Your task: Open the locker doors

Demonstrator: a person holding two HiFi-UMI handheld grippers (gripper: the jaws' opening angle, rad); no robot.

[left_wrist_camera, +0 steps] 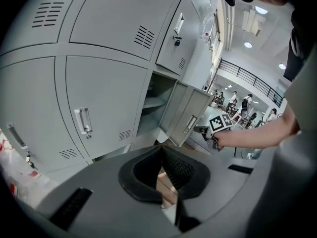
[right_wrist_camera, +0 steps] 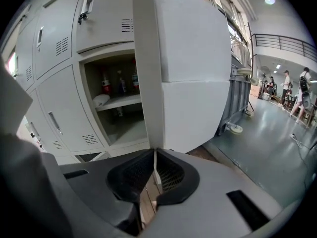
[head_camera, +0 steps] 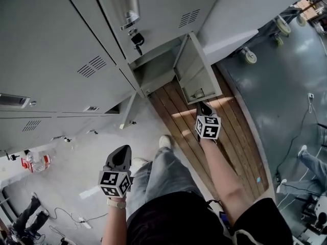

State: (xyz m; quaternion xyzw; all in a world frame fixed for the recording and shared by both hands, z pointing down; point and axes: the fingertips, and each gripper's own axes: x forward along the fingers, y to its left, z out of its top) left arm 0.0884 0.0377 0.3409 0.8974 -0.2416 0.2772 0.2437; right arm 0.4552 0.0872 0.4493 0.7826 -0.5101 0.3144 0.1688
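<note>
A bank of grey lockers (head_camera: 61, 50) fills the top left of the head view. One lower locker door (head_camera: 196, 73) stands swung open, showing its compartment (head_camera: 156, 70). My right gripper (head_camera: 203, 106) is at that door's free edge, and in the right gripper view the gripper (right_wrist_camera: 154, 152) is shut on the thin edge of the door (right_wrist_camera: 193, 68). Bottles (right_wrist_camera: 119, 81) and a white cloth (right_wrist_camera: 101, 100) sit on a shelf inside. My left gripper (head_camera: 122, 151) hangs low by the person's leg, away from the lockers; its tips (left_wrist_camera: 161, 150) meet with nothing between them.
A lower door (head_camera: 127, 111) to the left stands slightly ajar. A key (head_camera: 137, 40) hangs in the lock above. Wooden planks (head_camera: 230, 137) lie under the open door. A wheeled cart (head_camera: 250, 55) stands at right. A bag with a bottle (head_camera: 36, 161) and cables (head_camera: 76, 218) lie on the floor.
</note>
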